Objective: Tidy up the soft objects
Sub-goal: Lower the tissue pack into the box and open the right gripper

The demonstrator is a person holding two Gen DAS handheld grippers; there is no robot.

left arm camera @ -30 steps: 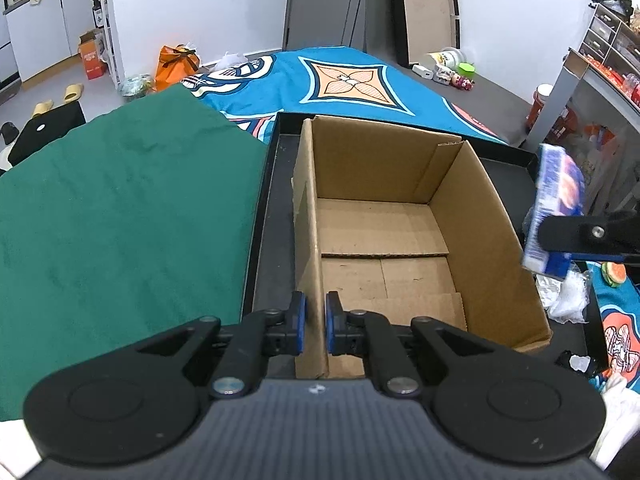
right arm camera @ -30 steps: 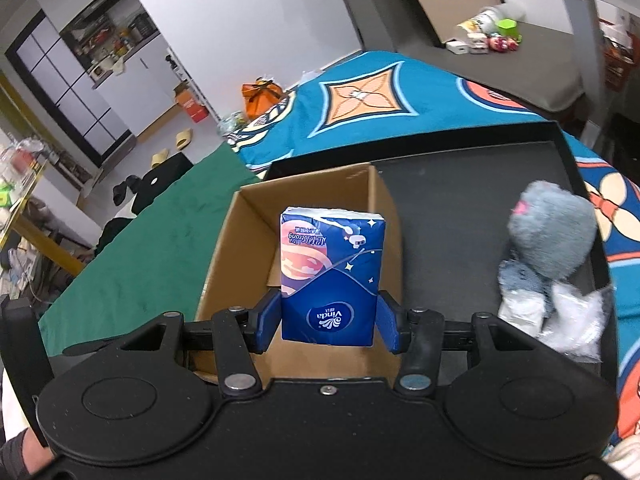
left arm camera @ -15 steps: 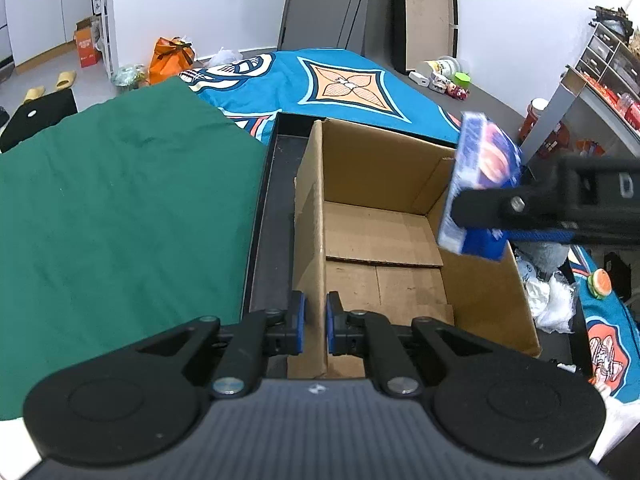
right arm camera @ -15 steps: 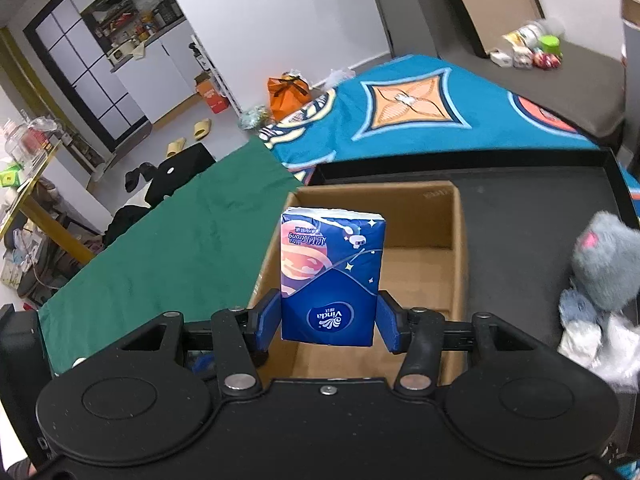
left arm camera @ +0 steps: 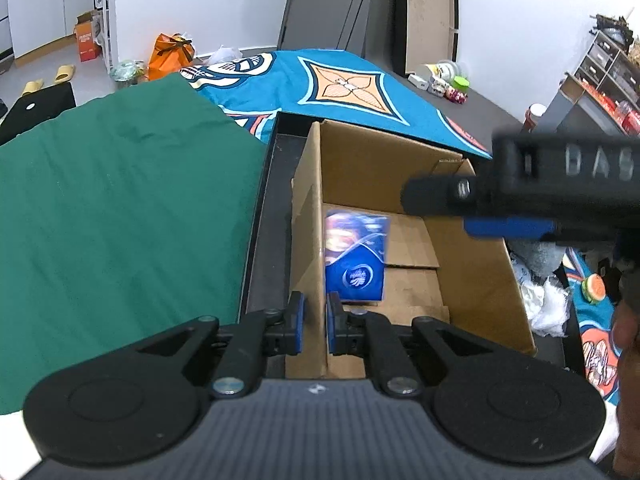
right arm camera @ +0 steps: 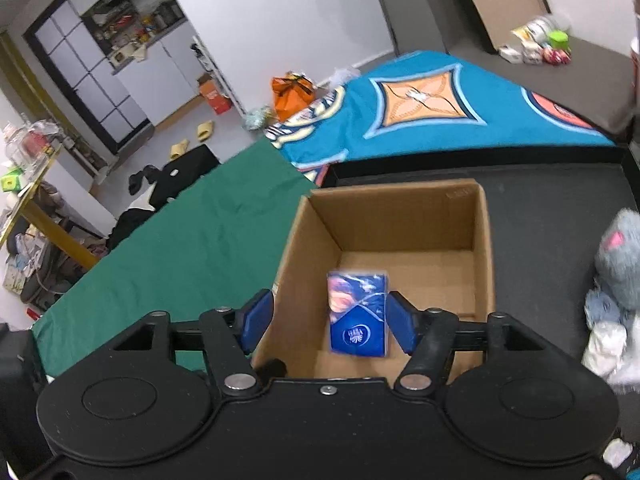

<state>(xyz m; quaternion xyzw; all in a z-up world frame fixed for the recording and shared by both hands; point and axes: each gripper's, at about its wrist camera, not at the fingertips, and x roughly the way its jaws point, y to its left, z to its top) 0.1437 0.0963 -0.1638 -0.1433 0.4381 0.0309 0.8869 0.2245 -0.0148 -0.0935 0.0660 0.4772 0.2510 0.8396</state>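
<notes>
Gaping wide above the cardboard box [right arm camera: 404,240], the right gripper [right arm camera: 328,322] had its fingers spread and held nothing; the blue tissue pack [right arm camera: 358,314] sat blurred below and between them, inside the box, whether resting or mid-fall could not be told. The left gripper [left arm camera: 315,322] was clamped on the box's near wall, just left of the pack. A tumbling pack could have landed on edge or leaned against that wall. The grey plush toy [right arm camera: 618,256] and white soft items [right arm camera: 604,346] lay well to the right gripper's right, outside; reaching there hastily risked clipping the rim.
</notes>
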